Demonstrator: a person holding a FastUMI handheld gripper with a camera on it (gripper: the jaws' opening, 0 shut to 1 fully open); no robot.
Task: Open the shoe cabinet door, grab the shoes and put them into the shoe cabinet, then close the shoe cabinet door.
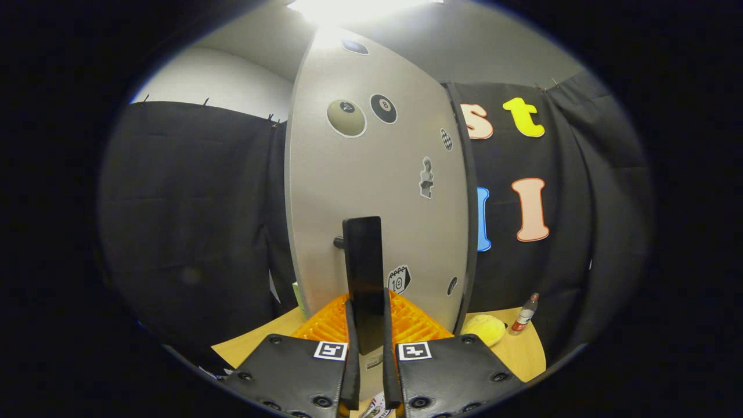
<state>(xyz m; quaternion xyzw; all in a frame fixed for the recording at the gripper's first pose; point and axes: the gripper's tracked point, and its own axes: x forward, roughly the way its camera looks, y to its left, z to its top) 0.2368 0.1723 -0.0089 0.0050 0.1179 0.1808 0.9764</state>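
Observation:
A tall pale grey cabinet door (377, 174) with several stickers stands right ahead, swung out at an angle. Its black bar handle (363, 273) rises upright from between my fingers, held off the door by a short black post. My gripper (367, 354) is shut on the lower end of that handle, one finger pressing each side. The dark edge of the door (469, 232) runs down its right side. No shoes are in sight.
An orange ribbed mat or rack (406, 322) lies at the door's foot on the wooden tabletop (522, 354). A yellow soft lump (484, 328) and a small bottle (525, 313) stand to the right of the door. Black cloth walls close in both sides.

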